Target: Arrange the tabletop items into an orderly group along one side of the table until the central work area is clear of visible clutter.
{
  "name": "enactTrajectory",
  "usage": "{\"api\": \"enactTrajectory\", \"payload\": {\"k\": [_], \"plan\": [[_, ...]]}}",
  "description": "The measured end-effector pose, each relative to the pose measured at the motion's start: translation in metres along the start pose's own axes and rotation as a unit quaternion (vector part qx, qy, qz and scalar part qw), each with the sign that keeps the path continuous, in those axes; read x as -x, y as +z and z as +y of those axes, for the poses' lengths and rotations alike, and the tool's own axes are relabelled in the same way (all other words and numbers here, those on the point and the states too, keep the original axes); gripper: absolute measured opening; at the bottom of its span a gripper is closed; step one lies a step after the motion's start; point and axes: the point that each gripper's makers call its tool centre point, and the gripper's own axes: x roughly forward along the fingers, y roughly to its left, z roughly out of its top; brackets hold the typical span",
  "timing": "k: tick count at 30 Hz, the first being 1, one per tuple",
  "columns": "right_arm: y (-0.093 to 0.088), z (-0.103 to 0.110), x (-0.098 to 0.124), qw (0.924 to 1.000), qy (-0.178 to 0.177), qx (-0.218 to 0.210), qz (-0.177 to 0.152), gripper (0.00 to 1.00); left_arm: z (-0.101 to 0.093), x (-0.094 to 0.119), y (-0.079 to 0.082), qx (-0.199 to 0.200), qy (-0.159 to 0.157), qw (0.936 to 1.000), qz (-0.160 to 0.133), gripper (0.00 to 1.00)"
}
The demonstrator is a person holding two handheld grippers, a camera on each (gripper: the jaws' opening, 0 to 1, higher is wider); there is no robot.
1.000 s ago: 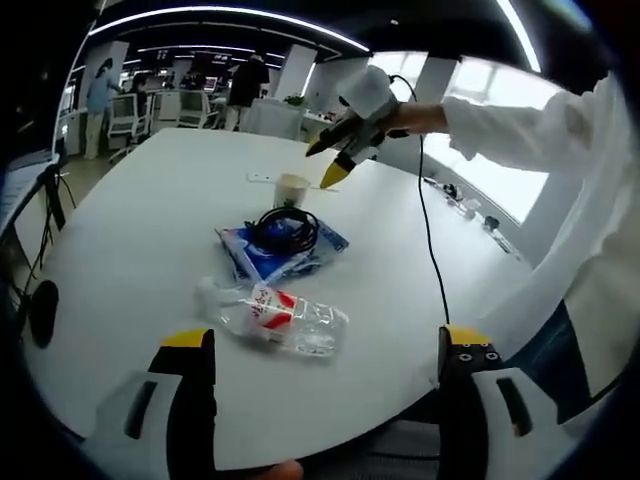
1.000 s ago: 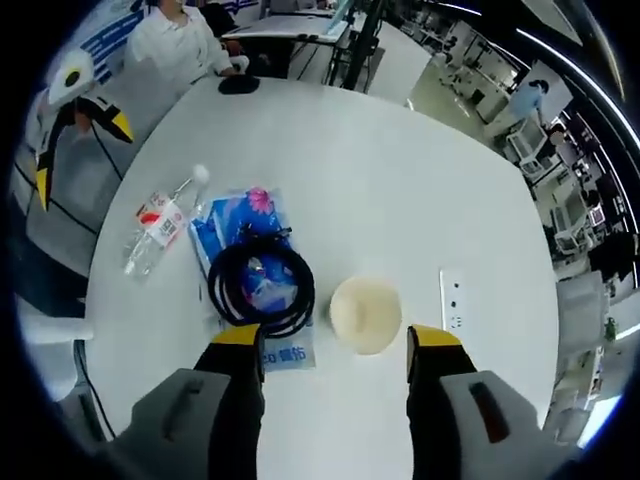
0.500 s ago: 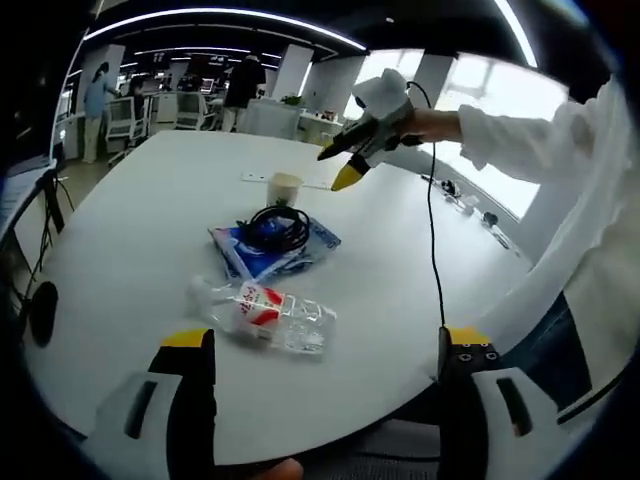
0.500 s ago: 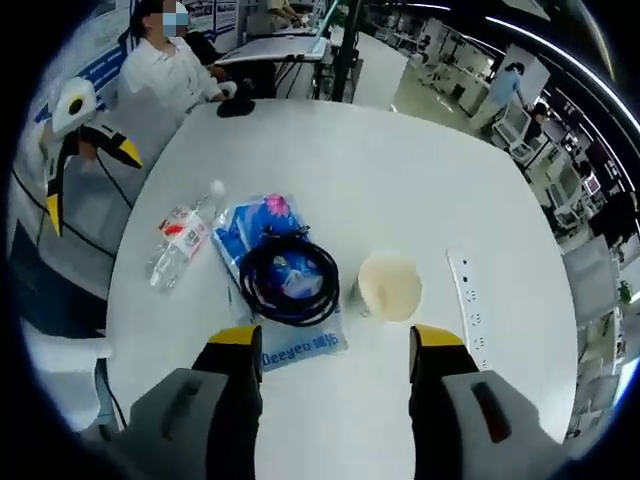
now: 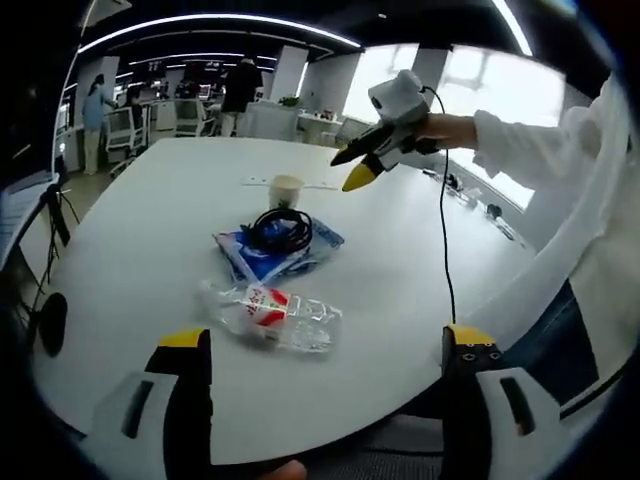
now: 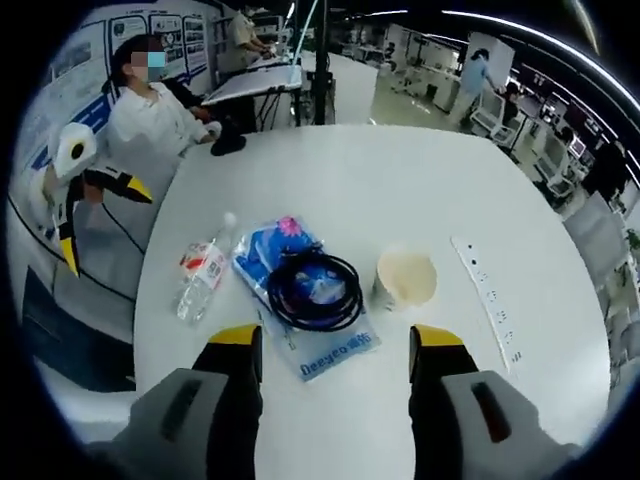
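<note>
A white round table [image 5: 140, 220] carries a small cluster. A clear plastic bottle [image 5: 272, 313] with a red label lies on its side nearest my left gripper [image 5: 325, 338], which is open and held back from the table's edge. Behind the bottle a black coiled cable [image 5: 280, 230] rests on a blue packet [image 5: 300, 252], and a paper cup [image 5: 286, 190] stands upright beyond. My right gripper [image 5: 348, 168] hovers open above and right of the cup. In the right gripper view its jaws [image 6: 335, 337] stand open above the packet [image 6: 330, 350], cable [image 6: 313, 290], cup [image 6: 405, 278] and bottle [image 6: 203, 277]. The left gripper [image 6: 105, 228] is open at the left.
A white power strip [image 6: 487, 300] lies flat beyond the cup [image 5: 262, 181]. A dark mouse-like item [image 6: 228, 145] sits at the far edge near a seated person [image 6: 150, 115]. A black cord [image 5: 445, 250] hangs from the right gripper. Desks and chairs stand around.
The right gripper has lifted and drawn back from over the cup, so its view takes in more of the table. The items on the table have not moved.
</note>
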Motion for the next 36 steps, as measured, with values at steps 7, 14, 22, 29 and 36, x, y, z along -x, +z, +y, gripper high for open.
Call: {"api": "enactTrajectory", "payload": {"k": [7,14,22,29,36], "plan": [[-0.008,0.007,0.003,0.9979,0.004,-0.06,-0.023,0.56,0.009,0.002,0.0,-0.004,0.024,0.9997,-0.007,1.0],[-0.009,0.009,0.004,0.9908,0.005,-0.124,-0.053,0.54,0.015,0.003,-0.002,-0.014,0.041,0.999,-0.004,1.0],[-0.017,0.01,-0.005,0.9816,0.009,-0.18,-0.063,0.55,0.018,0.003,-0.003,-0.048,0.075,0.9959,-0.016,1.0],[-0.016,0.012,-0.01,0.9657,0.027,-0.247,-0.076,0.56,0.02,0.01,0.003,-0.026,0.078,0.9953,-0.05,1.0],[-0.018,0.012,-0.015,0.9616,0.033,-0.262,-0.075,0.55,0.024,0.015,0.011,0.007,0.084,0.9925,-0.088,1.0]]}}
